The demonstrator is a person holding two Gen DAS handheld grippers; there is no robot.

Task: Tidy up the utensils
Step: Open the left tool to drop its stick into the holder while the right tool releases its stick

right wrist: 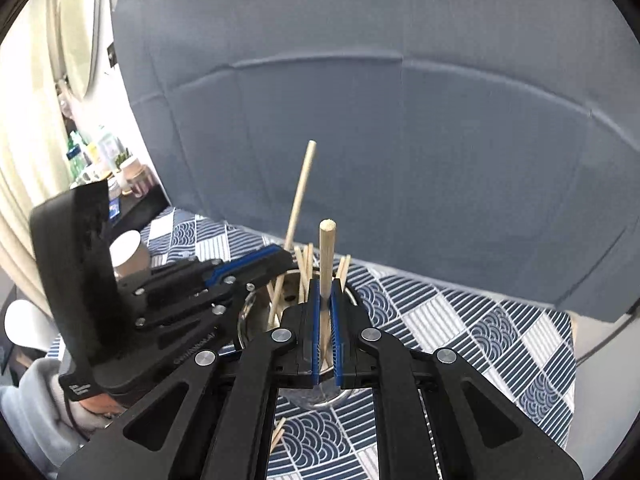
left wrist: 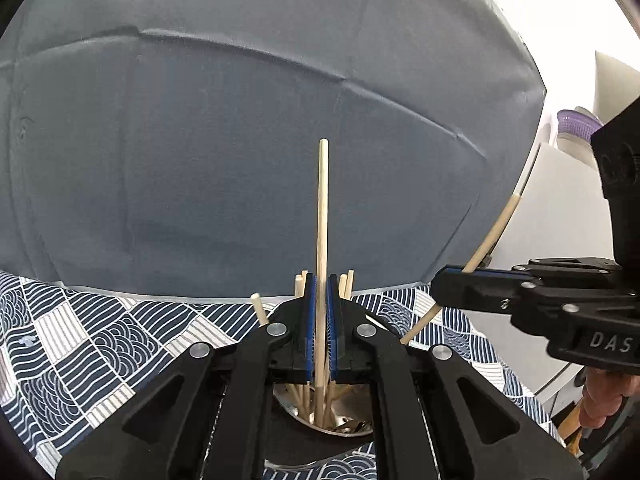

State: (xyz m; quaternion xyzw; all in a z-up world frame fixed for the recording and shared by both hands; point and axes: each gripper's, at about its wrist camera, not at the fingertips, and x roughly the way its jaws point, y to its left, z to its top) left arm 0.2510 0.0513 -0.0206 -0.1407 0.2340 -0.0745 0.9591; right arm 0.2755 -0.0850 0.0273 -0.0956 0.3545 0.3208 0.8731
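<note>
My left gripper (left wrist: pixel 320 292) is shut on a wooden chopstick (left wrist: pixel 322 216) that stands upright, its lower end in a metal cup (left wrist: pixel 340 428) holding several chopsticks. My right gripper (right wrist: pixel 327 300) is shut on another wooden chopstick (right wrist: pixel 326 256), held upright over the same metal cup (right wrist: pixel 250 320). In the left wrist view the right gripper (left wrist: pixel 440 282) comes in from the right with its chopstick (left wrist: pixel 486 242) slanting down toward the cup. In the right wrist view the left gripper (right wrist: pixel 280 258) reaches in from the left holding its chopstick (right wrist: pixel 299 196).
A blue-and-white wave-patterned cloth (left wrist: pixel 92 344) covers the table. A grey backdrop (left wrist: pixel 240 160) stands behind it. A paper cup (right wrist: pixel 130 254) sits at the left. A loose chopstick (right wrist: pixel 278 434) lies on the cloth near the cup. A shelf with bottles (right wrist: pixel 100 156) is far left.
</note>
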